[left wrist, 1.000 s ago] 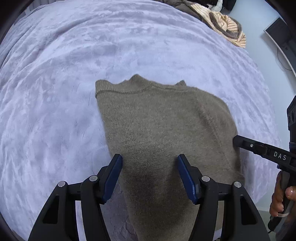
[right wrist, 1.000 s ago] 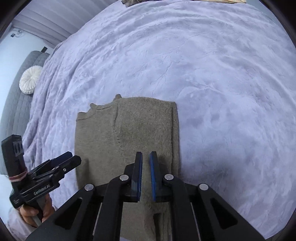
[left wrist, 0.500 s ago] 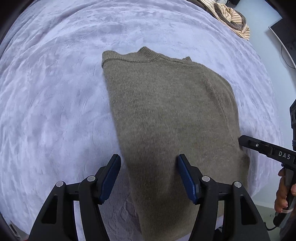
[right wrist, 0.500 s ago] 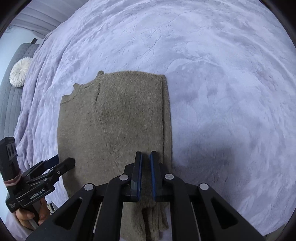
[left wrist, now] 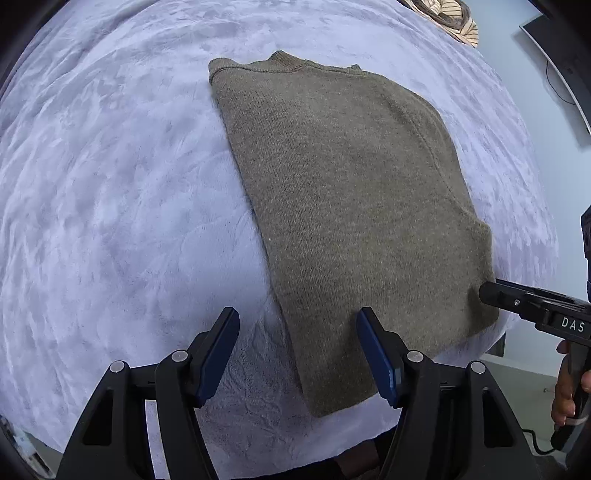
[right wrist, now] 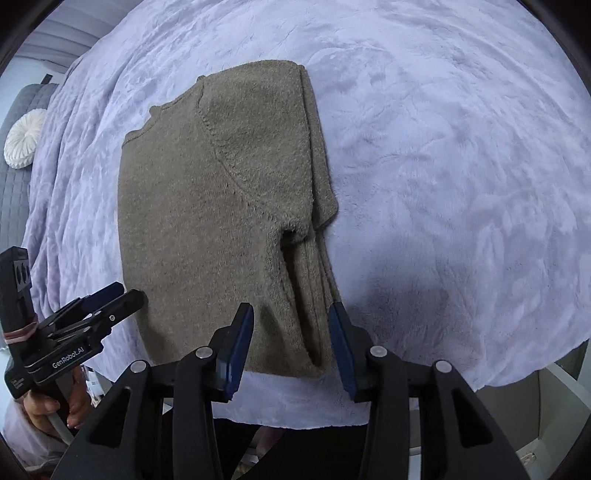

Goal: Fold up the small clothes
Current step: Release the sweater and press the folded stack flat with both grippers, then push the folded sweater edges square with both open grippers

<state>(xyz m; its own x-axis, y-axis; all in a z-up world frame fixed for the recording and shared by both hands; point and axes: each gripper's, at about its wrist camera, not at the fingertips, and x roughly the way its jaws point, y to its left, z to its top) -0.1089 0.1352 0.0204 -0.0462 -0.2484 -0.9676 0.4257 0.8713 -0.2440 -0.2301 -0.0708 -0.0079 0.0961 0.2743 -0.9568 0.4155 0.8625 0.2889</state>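
Observation:
An olive-brown knit sweater point(left wrist: 351, 206) lies flat on a lilac plush blanket point(left wrist: 110, 206), sleeves folded in, collar at the far end. It also shows in the right wrist view point(right wrist: 207, 221), with a folded sleeve along its right edge. My left gripper point(left wrist: 295, 350) is open and empty, its jaws wide above the sweater's near left hem corner. My right gripper point(right wrist: 291, 343) is open and empty over the near right hem. The right gripper's tip also shows in the left wrist view point(left wrist: 495, 295), and the left gripper shows in the right wrist view point(right wrist: 114, 299).
A striped garment point(left wrist: 454, 22) lies at the blanket's far edge. A white round cushion point(right wrist: 22, 140) sits on a grey sofa at the left. The blanket's near edge point(right wrist: 295, 413) drops off just under the grippers. A dark screen point(left wrist: 561, 55) stands at the right.
The right gripper has opened; it was shut before. Both grippers have drawn back toward the near hem, so the whole sweater now shows. The left gripper stayed open.

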